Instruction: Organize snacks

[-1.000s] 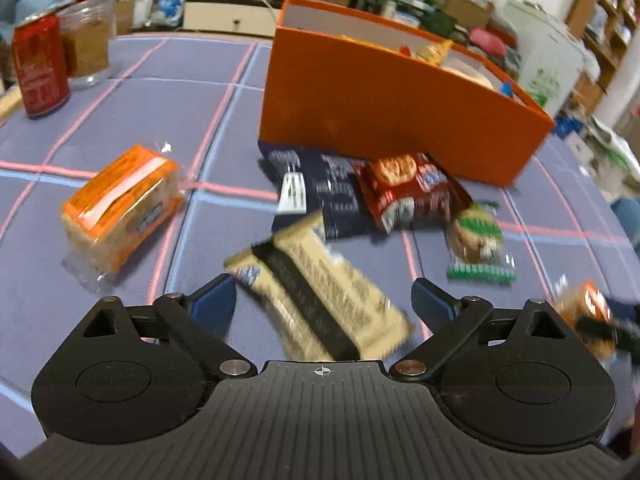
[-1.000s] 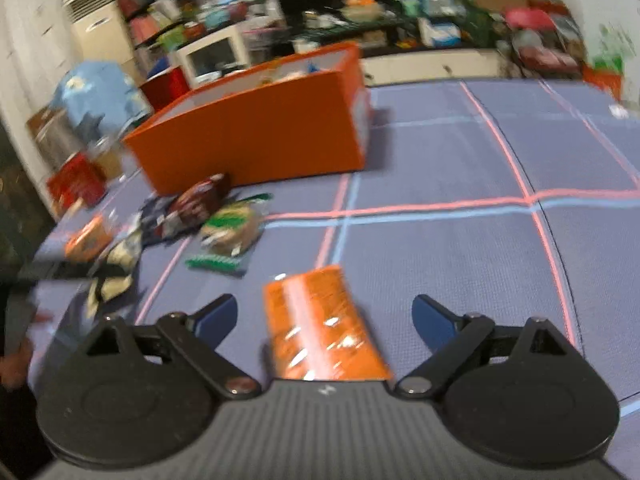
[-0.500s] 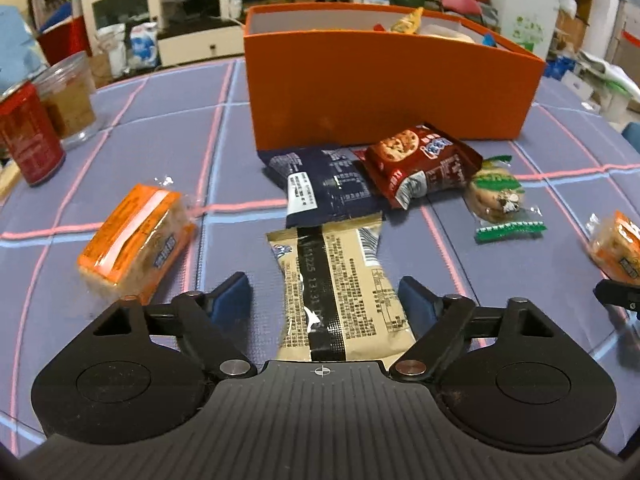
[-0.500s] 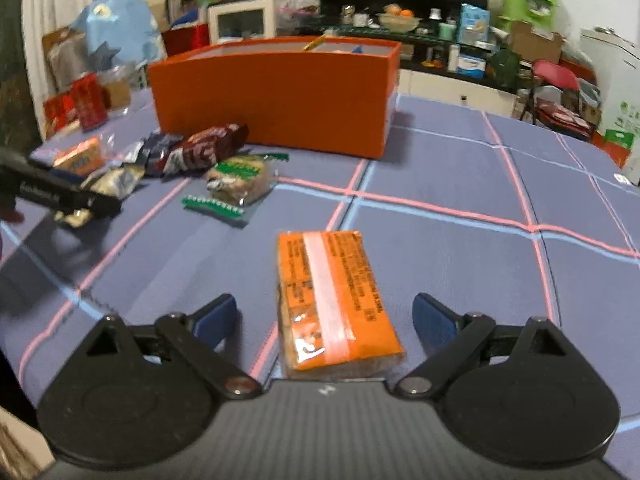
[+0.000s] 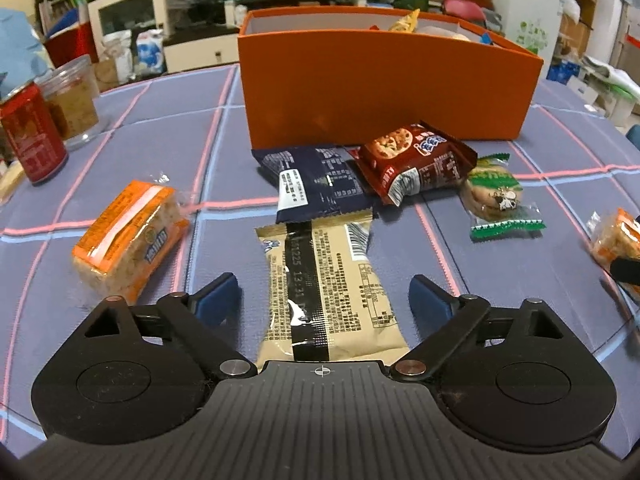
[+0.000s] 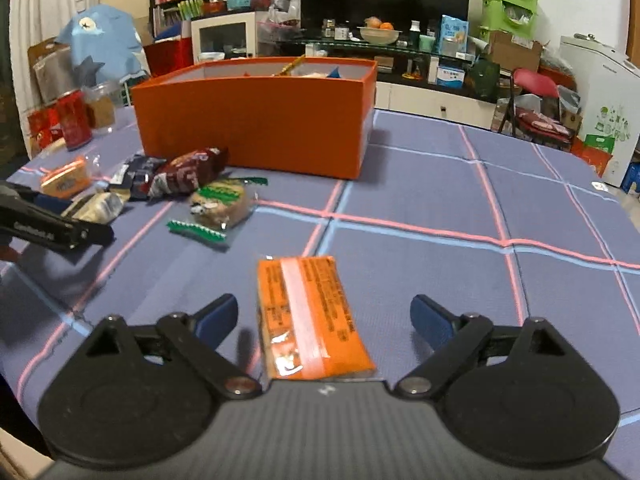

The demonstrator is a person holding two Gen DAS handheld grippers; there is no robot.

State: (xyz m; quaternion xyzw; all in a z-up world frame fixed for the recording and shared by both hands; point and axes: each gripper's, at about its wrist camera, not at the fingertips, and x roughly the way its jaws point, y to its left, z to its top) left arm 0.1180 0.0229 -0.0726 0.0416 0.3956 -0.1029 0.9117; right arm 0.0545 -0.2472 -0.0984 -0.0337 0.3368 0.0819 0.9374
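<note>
We look across a tabletop [image 5: 120, 128] under a blue cloth crossed by pink and pale-blue lines, with cluttered shelves and cabinets behind it. An orange box [image 5: 384, 84] stands toward the far edge, with a few snacks poking above its rim.

Just in front of the box lie a dark navy packet [image 5: 316, 180] and a maroon cookie packet [image 5: 416, 160], touching each other, with a green-wrapped biscuit [image 5: 496, 196] beside them on the right.

Our left hand-held gripper [image 5: 322, 294] has just been opening a little; its jaws stand wide on either side of a beige snack packet [image 5: 324, 288] lying flat (the pads clear of the wrapper). An orange wafer pack [image 5: 128, 236] lies near it toward the left edge, with a red can [image 5: 32, 132] and a clear jar [image 5: 72, 100] beyond.

Our right hand-held gripper [image 6: 324, 316] has just been closing somewhat, yet its jaws remain wide and clear of a second orange wafer pack [image 6: 312, 316], which lies flat between them near the near edge.
</note>
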